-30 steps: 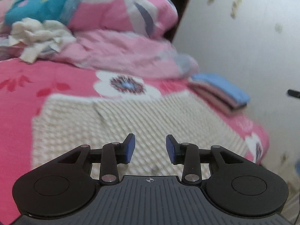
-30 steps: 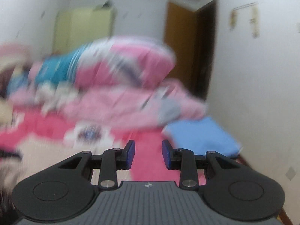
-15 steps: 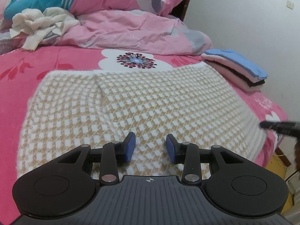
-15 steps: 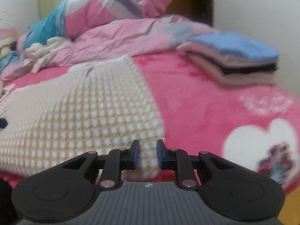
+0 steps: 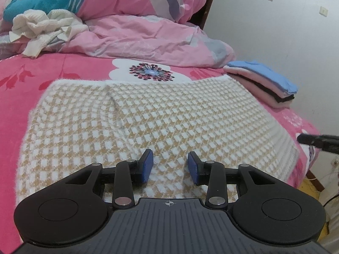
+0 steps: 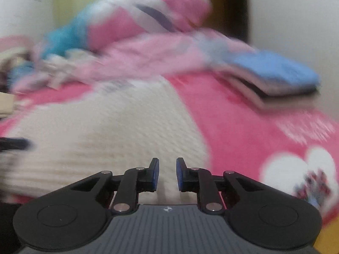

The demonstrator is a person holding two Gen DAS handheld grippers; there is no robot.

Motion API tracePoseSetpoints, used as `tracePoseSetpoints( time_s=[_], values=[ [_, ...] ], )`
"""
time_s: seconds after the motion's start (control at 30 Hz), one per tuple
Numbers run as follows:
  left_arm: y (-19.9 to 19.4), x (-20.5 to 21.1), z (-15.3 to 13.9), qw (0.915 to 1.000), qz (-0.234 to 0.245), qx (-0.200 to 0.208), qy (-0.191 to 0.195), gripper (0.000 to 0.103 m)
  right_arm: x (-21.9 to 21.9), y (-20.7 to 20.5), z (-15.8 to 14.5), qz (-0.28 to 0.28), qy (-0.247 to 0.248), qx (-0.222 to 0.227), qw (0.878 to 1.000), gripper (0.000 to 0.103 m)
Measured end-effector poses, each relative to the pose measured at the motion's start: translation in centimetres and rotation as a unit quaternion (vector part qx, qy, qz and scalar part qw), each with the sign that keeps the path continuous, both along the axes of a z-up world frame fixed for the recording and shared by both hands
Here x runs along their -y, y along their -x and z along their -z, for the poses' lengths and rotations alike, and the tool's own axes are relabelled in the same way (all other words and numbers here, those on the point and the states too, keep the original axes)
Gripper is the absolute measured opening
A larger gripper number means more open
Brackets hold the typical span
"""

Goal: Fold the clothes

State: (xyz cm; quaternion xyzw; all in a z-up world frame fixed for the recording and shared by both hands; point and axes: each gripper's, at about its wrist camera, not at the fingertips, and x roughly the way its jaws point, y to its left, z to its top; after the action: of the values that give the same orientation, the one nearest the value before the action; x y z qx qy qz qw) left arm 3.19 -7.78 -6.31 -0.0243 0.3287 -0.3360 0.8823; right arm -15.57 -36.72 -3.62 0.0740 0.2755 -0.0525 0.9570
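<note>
Flat on the pink bed [image 5: 25,78], checked sweater [image 5: 161,114], left claw [image 5: 170,165] over its near edge, jaws apart and empty, right claw [image 6: 167,174] narrower, empty, folded stack [image 5: 264,80] near the wall.

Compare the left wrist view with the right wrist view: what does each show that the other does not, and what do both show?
Only the left wrist view shows the garment's tan-and-white check pattern sharply, the flower print on the bedsheet, and the left gripper, jaws apart above the knit garment.

Only the right wrist view, which is blurred, shows the right gripper, jaws narrowly apart with nothing gripped, and the white heart print on the sheet.

Both show the knit garment, the folded stack topped in blue, and the pink duvet.
</note>
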Motion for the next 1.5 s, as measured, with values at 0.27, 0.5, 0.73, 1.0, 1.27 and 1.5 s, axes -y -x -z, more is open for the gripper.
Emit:
tracePoseSetpoints(
  time_s=[0.27, 0.5, 0.73, 1.0, 1.27, 1.5],
  values=[
    [-0.2, -0.4, 0.3, 0.9999, 0.005, -0.001, 0.011, 0.036, -2.7, -3.0, 4.9, -0.030, 0.061, -0.087, 0.994, 0.017],
    [-0.3, -0.6, 0.5, 0.9997, 0.003, -0.003, 0.023, 0.036, -6.0, -2.1, 0.8, -0.082, 0.036, -0.036, 0.995, 0.018],
    [-0.6, -1.0, 0.5, 0.9994, 0.007, -0.011, 0.031, 0.036, -6.6, -5.0, 2.8, -0.080, 0.025, -0.085, 0.993, 0.020],
    [-0.6, -1.9, 0.4, 0.9977, 0.000, -0.020, 0.065, 0.036, -11.0, -6.0, 5.5, -0.148, 0.045, -0.095, 0.983, 0.019],
    [0.5, -5.1, -0.3, 0.9971, -0.028, 0.009, 0.070, 0.037, -13.7, -5.2, 0.2, -0.192, 0.043, -0.083, 0.977, 0.019],
    [1.4, -7.6, -0.2, 0.9973, -0.046, 0.016, 0.055, 0.037, -18.2, -7.7, 2.9, -0.217, 0.121, -0.135, 0.959, 0.017]
  ],
)
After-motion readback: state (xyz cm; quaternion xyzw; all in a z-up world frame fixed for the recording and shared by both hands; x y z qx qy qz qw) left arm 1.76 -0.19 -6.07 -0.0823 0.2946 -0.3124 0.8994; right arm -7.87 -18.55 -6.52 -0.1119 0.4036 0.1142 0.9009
